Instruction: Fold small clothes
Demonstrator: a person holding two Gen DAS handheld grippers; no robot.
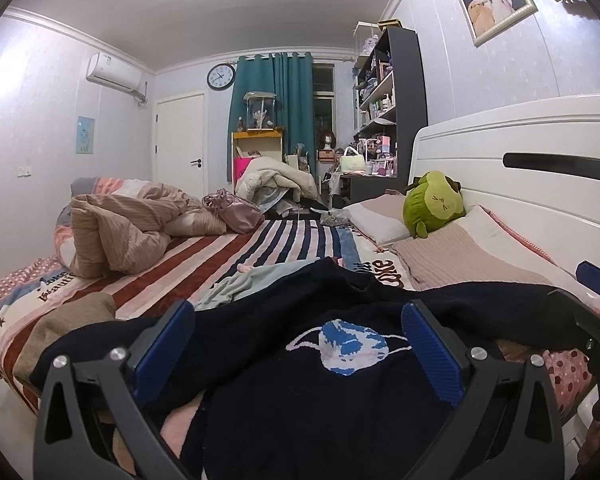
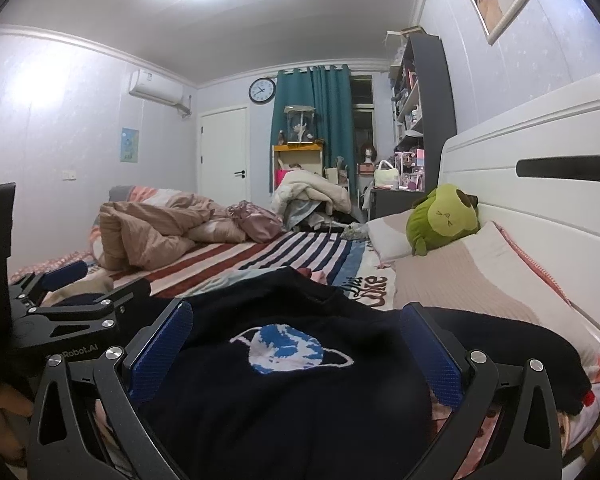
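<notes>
A dark navy sweater (image 1: 300,400) with a blue planet design (image 1: 350,346) lies spread on the striped bed; it also shows in the right wrist view (image 2: 292,392). My left gripper (image 1: 300,340) is open, low over the sweater, its blue pads either side of the planet. My right gripper (image 2: 296,344) is open too, over the same sweater, its pads either side of the planet (image 2: 290,348). The left gripper also shows at the left of the right wrist view (image 2: 76,296). A pale blue garment (image 1: 236,286) and a tan one (image 1: 60,332) lie beside the sweater.
A rumpled beige duvet (image 1: 120,232) and a pink bag (image 1: 232,212) lie at the far left of the bed. A green plush toy (image 1: 434,204) rests on pillows (image 1: 460,256) against the white headboard (image 1: 520,168). Shelves and clutter stand beyond the bed.
</notes>
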